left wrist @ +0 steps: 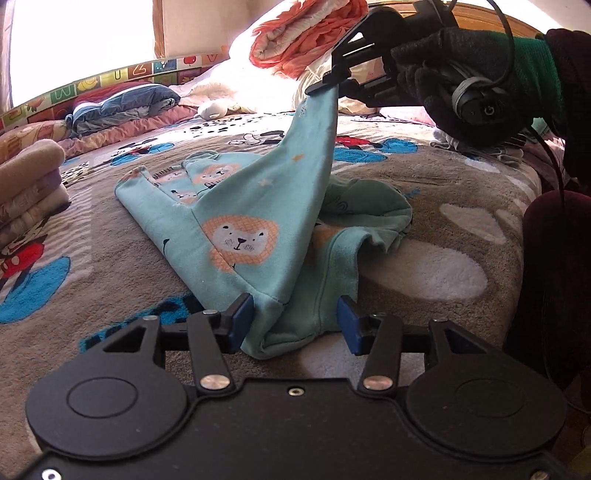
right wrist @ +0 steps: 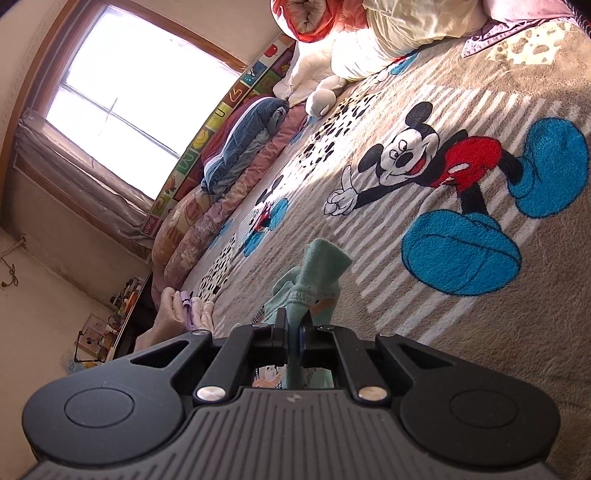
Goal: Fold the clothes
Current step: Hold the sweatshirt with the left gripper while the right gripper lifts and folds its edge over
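Teal lion-print garment (left wrist: 236, 221) lies on the bed's cartoon-mouse blanket (left wrist: 443, 266), partly lifted. Left gripper (left wrist: 295, 319) low at the near end of the cloth; its blue-padded fingers (left wrist: 242, 314) are apart, with the garment's near folded corner lying between them. Left pad touches the fabric edge, right pad sits just beside it, not pinching. Right gripper (left wrist: 327, 84), held by a gloved hand (left wrist: 436, 62), is up and beyond the left fingers, clamped on a corner of the garment and pulling it into a raised peak. In the right wrist view the right gripper's fingers (right wrist: 280, 328) are together on a strip of teal cloth (right wrist: 314, 273), with a hemmed bit sticking out past the tips. Rest of the garment is crumpled on the blanket to the right of the raised sheet. Folded stack of pale clothes (left wrist: 26, 184) far left of the left fingers. Pillows and orange bedding (left wrist: 306, 33) at the bed's far end, beyond both grippers.
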A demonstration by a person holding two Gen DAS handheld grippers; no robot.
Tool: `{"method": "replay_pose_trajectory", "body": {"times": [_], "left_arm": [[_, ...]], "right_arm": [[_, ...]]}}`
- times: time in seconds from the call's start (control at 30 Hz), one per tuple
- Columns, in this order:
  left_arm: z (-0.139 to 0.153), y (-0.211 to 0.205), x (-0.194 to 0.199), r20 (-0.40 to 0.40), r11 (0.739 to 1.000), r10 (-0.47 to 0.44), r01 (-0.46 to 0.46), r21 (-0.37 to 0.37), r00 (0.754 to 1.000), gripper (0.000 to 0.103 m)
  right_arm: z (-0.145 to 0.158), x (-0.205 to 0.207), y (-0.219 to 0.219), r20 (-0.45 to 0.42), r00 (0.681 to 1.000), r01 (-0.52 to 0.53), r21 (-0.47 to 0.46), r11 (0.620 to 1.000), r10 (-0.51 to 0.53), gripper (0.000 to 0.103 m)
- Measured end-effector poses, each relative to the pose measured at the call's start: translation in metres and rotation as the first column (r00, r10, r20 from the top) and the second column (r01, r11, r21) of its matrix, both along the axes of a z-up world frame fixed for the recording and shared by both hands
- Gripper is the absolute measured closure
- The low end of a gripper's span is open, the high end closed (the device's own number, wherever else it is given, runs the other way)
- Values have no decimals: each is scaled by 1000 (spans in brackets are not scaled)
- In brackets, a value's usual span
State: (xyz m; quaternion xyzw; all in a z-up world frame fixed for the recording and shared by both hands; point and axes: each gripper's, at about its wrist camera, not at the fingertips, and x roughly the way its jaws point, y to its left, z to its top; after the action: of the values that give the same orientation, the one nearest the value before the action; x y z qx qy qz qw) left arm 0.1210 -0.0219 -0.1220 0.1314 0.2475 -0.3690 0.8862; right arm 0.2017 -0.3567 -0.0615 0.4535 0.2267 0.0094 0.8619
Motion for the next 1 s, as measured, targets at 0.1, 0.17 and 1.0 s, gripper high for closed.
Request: {"method": "replay_pose_trajectory", "body": {"times": [0.1, 0.17, 1.0], "left_arm": [[1, 3, 1, -11, 1000, -9, 8, -18, 1000, 55], [2, 4, 2, -17, 1000, -15, 14, -27, 1000, 55], [5, 20, 20, -167, 987, -68, 41, -156, 984, 49]], "right_arm": [[18, 14, 14, -8, 1000, -7, -26, 1000, 7, 96], [28, 25, 25, -17, 1000, -16, -54, 998, 15, 96], [35, 165, 186, -227, 956, -266, -387, 883, 189, 96]]}}
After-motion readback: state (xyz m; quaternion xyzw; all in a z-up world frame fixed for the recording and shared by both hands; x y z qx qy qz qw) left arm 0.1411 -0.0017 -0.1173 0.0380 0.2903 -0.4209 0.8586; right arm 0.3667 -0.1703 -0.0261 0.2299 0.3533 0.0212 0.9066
